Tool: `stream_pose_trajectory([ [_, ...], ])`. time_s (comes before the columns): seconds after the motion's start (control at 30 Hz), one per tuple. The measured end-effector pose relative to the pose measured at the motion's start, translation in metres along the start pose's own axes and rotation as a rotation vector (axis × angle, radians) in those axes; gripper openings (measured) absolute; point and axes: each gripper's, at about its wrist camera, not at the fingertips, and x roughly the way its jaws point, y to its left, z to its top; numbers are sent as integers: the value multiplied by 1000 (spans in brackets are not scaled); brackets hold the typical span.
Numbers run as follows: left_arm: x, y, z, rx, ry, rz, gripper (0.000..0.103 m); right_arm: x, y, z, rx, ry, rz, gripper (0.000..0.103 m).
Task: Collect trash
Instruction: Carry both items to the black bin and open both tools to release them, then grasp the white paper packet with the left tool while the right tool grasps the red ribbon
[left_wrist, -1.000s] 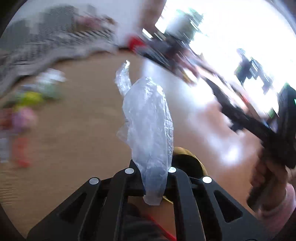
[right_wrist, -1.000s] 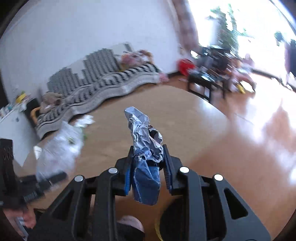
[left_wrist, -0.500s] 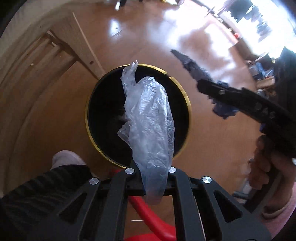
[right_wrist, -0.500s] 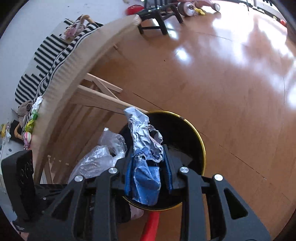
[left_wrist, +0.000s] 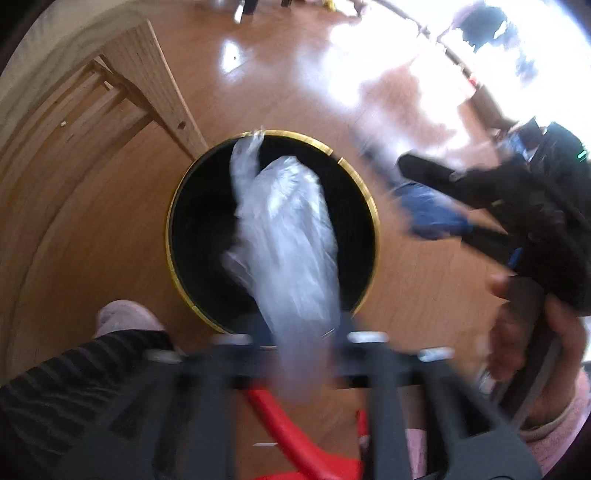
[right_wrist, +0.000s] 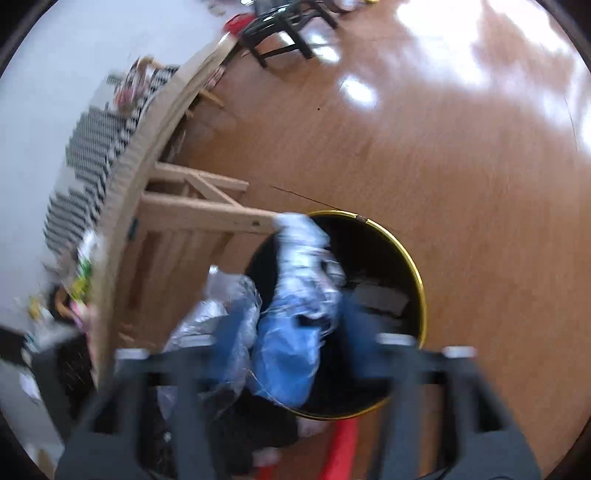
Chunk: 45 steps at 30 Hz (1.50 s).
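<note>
A round black bin with a gold rim (left_wrist: 372, 206) stands on the wood floor, seen from above; it also shows in the right wrist view (right_wrist: 416, 273). In the blurred left wrist view my left gripper (left_wrist: 297, 338) has its fingers spread and the clear plastic bag (left_wrist: 291, 236) sits loose between them over the bin mouth. My right gripper (right_wrist: 295, 343) is blurred with its blue-padded fingers apart; the silver and blue wrapper (right_wrist: 295, 295) hangs between them over the bin. The right gripper also shows in the left wrist view (left_wrist: 443, 195), beside the bin.
A light wooden table leg and frame (right_wrist: 199, 214) stand just left of the bin. A striped sofa (right_wrist: 88, 155) lies beyond. A black chair (right_wrist: 280, 26) stands far across the floor. My striped leg and pink slipper (left_wrist: 125, 321) are beside the bin, with a red object (left_wrist: 295, 443) below.
Both grippers swung from the room down over the bin. In the last half second both sets of fingers spread apart, and the plastic bag and the wrapper came loose above the bin.
</note>
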Motion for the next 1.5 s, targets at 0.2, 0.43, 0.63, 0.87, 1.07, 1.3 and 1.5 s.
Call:
stream_pose_trajectory([
  [0.2, -42, 1, -4, -17, -180, -14, 97, -16, 6, 8, -15, -46, -23, 97],
  [0.43, -136, 42, -26, -153, -363, 11, 97, -17, 44, 3, -163, -82, -93, 97],
  [0.63, -238, 111, -75, -182, -538, 301, 97, 3, 113, -11, -409, -141, -207, 97],
  [0.87, -301, 231, -141, -482, -592, 567, 97, 27, 228, -12, -534, -182, -122, 97],
  [1.07, -320, 298, -189, -592, -572, 704, 97, 49, 355, -67, -739, -175, 35, 97],
  [1.3, -314, 352, -212, -703, -530, 669, 97, 134, 475, -185, -1146, -57, 66, 97],
  [1.5, -311, 357, -221, -709, -536, 628, 97, 197, 513, -236, -1275, 57, 52, 97],
])
